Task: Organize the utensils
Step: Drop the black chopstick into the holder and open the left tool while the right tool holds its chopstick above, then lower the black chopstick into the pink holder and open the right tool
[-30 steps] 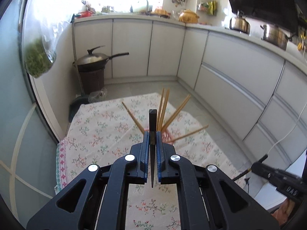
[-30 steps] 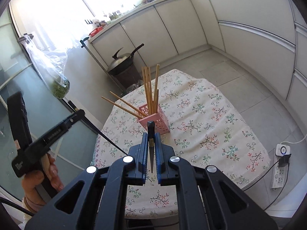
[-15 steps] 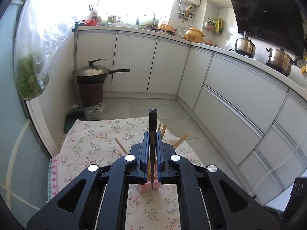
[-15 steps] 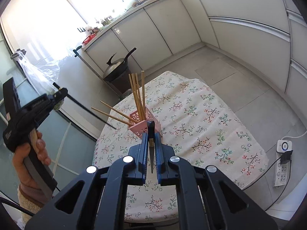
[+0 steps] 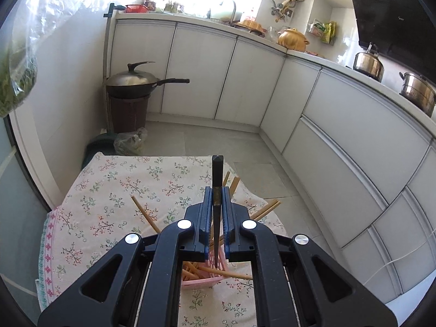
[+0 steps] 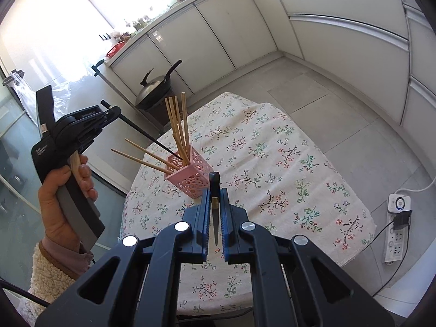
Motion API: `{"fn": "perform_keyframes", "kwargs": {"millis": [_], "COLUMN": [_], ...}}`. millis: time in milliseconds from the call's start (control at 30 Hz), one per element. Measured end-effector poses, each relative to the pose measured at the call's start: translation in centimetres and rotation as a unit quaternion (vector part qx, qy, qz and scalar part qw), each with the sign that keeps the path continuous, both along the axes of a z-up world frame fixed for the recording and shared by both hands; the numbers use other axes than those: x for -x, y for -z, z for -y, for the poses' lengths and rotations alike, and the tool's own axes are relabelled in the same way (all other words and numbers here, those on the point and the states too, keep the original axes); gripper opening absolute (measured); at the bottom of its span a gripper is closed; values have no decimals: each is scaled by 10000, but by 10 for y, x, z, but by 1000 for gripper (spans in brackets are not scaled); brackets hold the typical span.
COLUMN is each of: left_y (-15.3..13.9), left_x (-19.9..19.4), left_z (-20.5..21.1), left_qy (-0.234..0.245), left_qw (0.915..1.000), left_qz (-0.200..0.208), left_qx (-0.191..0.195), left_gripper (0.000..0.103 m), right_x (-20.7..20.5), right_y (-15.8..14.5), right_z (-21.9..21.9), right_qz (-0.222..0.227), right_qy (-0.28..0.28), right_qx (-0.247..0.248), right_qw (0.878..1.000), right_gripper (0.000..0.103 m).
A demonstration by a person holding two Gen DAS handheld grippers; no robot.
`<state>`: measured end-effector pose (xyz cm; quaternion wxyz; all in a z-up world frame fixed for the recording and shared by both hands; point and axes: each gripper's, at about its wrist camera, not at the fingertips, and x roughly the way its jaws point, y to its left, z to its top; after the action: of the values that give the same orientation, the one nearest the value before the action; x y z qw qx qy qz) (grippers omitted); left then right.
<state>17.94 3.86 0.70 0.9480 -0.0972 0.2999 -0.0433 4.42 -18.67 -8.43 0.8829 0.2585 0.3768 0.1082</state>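
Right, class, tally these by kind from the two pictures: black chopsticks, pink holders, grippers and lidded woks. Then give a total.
black chopsticks: 2, one clamped in each gripper
pink holder: 1
grippers: 2, left gripper and right gripper
lidded wok: 1
Total: 6

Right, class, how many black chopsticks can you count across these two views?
2. The first black chopstick is clamped in the left gripper, its tip at the pink holder. The second black chopstick is clamped in the right gripper. More may hide among the wooden chopsticks.
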Motion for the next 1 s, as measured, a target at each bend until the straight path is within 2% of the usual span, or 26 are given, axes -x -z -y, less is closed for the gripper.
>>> {"fn": "perform_keyframes", "kwargs": {"millis": [33, 100, 200, 367, 567, 833, 1000], "left_y": [5, 15, 13, 0, -5, -4, -9], "left_x": [-3, -6, -1, 16, 40, 69, 80], "left_z": [0, -2, -17, -43, -61, -80, -93], "left_qy": [-32, -3, -253, -546, -759, -859, -997], "left_qw": [10000, 9998, 9995, 9977, 9959, 9948, 9936], "left_qz": [-37, -173, -155, -66, -151, -293, -185], "left_qx": [-36, -16, 122, 399, 459, 457, 495], "left_gripper": [10, 35, 43, 49, 55, 60, 64], "right_x": [0, 1, 2, 3, 5, -16, -45], "right_y": [1, 1, -2, -3, -15, -72, -114], "right_z": [0, 1, 2, -2, -10, -34, -54], "right_qz": [-11, -11, 22, 44, 150, 634, 1047], "right_qy": [-4, 0, 9, -44, -82, -193, -109], "right_qx": [6, 15, 7, 3, 57, 114, 245], "right_qw": [10000, 10000, 10000, 10000, 9998, 9977, 9941], "right_gripper": [7, 7, 7, 7, 7, 7, 7]}}
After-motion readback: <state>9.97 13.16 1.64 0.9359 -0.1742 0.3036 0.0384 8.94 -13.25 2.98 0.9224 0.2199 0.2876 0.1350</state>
